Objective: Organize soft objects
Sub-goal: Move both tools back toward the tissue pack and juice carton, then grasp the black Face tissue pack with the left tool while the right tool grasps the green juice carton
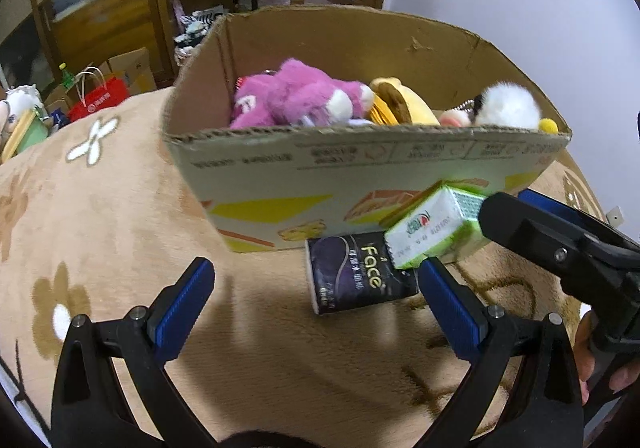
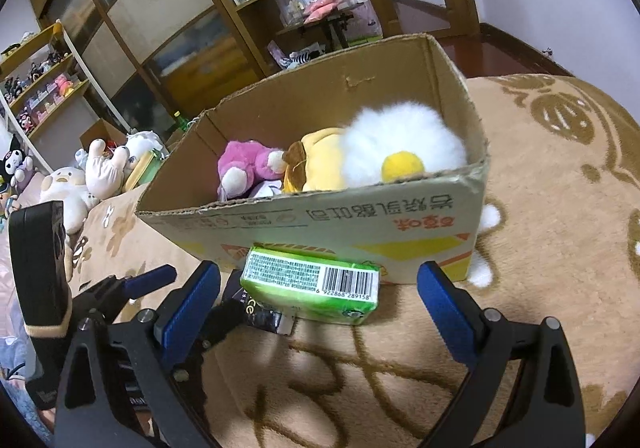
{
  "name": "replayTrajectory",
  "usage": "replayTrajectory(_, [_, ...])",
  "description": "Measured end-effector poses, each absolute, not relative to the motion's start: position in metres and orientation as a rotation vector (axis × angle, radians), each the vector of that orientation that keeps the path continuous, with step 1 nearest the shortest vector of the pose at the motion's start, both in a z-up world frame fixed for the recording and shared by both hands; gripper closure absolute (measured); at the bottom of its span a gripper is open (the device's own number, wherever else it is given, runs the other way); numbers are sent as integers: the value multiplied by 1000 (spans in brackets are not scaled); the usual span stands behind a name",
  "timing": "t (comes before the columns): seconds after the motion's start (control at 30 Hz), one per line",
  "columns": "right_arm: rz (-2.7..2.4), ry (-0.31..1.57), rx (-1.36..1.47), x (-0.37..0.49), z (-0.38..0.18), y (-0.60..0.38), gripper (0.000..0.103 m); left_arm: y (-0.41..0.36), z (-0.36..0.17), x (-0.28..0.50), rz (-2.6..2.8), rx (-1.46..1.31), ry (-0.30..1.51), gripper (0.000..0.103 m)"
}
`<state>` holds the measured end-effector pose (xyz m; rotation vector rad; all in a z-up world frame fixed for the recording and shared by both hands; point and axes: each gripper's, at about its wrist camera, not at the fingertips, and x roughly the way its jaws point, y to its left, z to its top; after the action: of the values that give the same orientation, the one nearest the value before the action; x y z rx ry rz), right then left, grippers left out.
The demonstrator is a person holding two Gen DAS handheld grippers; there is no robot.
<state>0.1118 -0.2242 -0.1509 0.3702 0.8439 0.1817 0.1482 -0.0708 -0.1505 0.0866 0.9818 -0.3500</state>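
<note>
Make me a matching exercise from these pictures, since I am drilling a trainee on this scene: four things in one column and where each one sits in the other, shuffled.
Things:
1. pink plush toy
2. green tissue pack
3. dark tissue pack
4. red paper bag

Places:
A. on the blanket in front of the box, partly under another pack
B. beyond the blanket's far edge, to the left
C. inside the cardboard box
D. leaning on another pack, against the box's front wall

Pairs: 1-C, 2-D, 3-A, 4-B
</note>
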Motion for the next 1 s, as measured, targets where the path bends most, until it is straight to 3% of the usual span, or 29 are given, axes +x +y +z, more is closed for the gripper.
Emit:
replayTrajectory(0.43, [181, 868, 398, 123, -169, -219, 1, -94, -179, 146, -402, 137, 1034, 2])
replayTrajectory(0.67, [195, 883, 413, 124, -175, -222, 10, -100, -187, 147, -422, 141, 1034, 3])
replayTrajectory(0.8, [207, 877, 407, 120, -173, -221, 21, -100, -189, 149, -419, 139, 1024, 19])
replayTrajectory(1.0, [207, 869, 386, 118, -170, -216, 24, -84, -191, 147, -407, 108, 1016, 34])
